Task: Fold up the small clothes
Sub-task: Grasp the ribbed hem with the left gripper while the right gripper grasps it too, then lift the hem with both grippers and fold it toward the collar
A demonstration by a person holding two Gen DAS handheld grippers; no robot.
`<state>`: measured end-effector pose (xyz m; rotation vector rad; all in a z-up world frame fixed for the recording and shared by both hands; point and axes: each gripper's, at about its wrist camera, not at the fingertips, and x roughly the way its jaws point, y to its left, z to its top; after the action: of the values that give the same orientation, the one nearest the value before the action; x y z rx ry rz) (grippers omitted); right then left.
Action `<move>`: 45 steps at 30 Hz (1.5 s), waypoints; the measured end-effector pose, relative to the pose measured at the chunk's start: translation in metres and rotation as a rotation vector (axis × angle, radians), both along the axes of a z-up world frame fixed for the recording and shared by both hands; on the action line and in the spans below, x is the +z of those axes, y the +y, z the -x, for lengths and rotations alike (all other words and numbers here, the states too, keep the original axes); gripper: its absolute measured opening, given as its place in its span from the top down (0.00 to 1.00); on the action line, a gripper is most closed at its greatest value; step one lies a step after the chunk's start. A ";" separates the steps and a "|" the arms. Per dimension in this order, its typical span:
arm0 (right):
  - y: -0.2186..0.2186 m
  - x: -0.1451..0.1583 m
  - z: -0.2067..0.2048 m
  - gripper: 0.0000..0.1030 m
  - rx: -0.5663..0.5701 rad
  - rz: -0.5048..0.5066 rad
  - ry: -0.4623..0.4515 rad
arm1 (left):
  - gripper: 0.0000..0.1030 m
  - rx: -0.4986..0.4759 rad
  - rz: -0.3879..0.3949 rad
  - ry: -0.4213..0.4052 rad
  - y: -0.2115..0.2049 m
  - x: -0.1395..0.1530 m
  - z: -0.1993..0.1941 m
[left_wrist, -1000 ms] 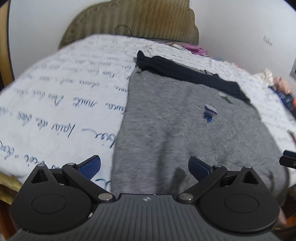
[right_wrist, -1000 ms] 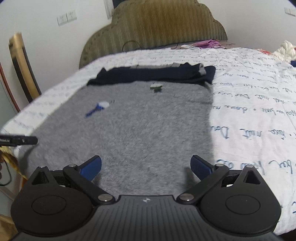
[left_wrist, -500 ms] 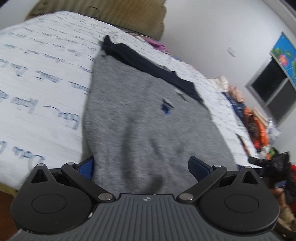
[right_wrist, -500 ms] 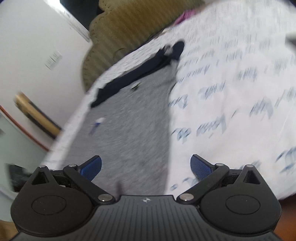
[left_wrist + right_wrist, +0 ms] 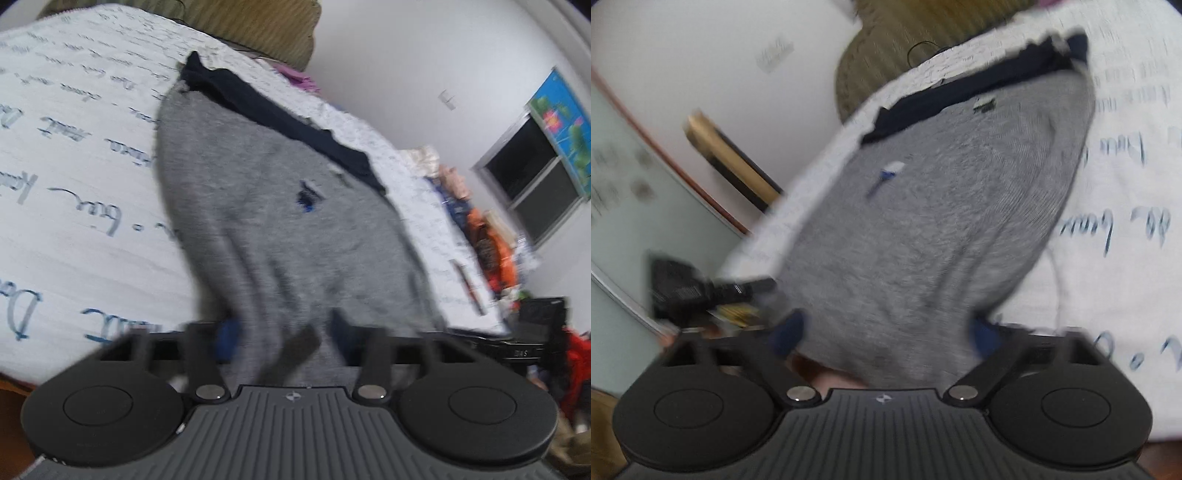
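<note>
A grey knit garment (image 5: 280, 229) with a dark navy band (image 5: 273, 107) at its far end lies on the bed; it also shows in the right wrist view (image 5: 923, 229). My left gripper (image 5: 284, 336) is closing on the garment's near hem, with grey fabric bunched between its blue pads (image 5: 227, 338). My right gripper (image 5: 882, 336) also has the near hem between its blue pads (image 5: 786, 330), with the jaws still fairly wide. Both frames are blurred by motion.
The bed has a white cover with blue script (image 5: 66, 192) and an olive headboard (image 5: 886, 48). A pile of clothes (image 5: 491, 240) lies at the far right of the bed. The other gripper (image 5: 701, 291) shows at the left in the right wrist view.
Both grippers dropped to the garment's near hem and tilted. Their jaws have narrowed around the fabric, the left more than the right. The hem now bunches up between the pads.
</note>
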<state>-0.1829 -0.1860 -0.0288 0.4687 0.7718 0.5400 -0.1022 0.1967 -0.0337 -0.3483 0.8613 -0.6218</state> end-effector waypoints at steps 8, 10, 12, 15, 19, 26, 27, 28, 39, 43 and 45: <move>0.000 0.008 0.006 0.88 -0.058 0.118 -0.012 | 0.91 -0.002 -0.069 -0.055 -0.004 0.026 0.002; -0.010 0.017 0.007 0.88 -0.060 0.063 -0.032 | 0.91 -0.018 -0.058 -0.101 -0.009 0.044 0.000; -0.016 0.032 0.002 0.88 -0.064 0.029 -0.070 | 0.91 -0.031 -0.049 -0.145 -0.014 0.062 -0.005; -0.022 0.054 -0.014 0.88 -0.074 0.031 -0.124 | 0.91 -0.040 -0.041 -0.190 -0.026 0.082 -0.022; -0.026 0.058 -0.046 0.88 -0.108 0.089 -0.139 | 0.91 -0.024 -0.109 -0.217 -0.047 0.081 -0.047; -0.035 0.013 -0.076 0.87 -0.180 0.157 -0.002 | 0.78 -0.025 -0.181 -0.051 -0.044 0.022 -0.078; -0.038 0.008 -0.073 0.86 -0.180 0.132 0.009 | 0.70 -0.012 -0.161 -0.044 -0.038 0.019 -0.078; -0.040 0.006 -0.069 0.85 -0.183 0.104 0.012 | 0.57 -0.004 -0.139 -0.036 -0.032 0.017 -0.077; -0.060 -0.011 -0.030 0.28 -0.202 -0.078 0.050 | 0.46 -0.019 -0.094 -0.068 -0.023 0.012 -0.053; -0.024 0.000 -0.034 0.67 -0.163 0.112 0.003 | 0.89 -0.074 -0.138 -0.051 -0.032 0.010 -0.048; -0.010 0.001 -0.038 0.85 -0.152 0.189 -0.003 | 0.90 -0.068 -0.178 -0.089 -0.036 0.015 -0.042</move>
<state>-0.1450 -0.1962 -0.0277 0.3476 0.7692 0.3224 -0.0603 0.1611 -0.0191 -0.1300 0.8382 -0.6139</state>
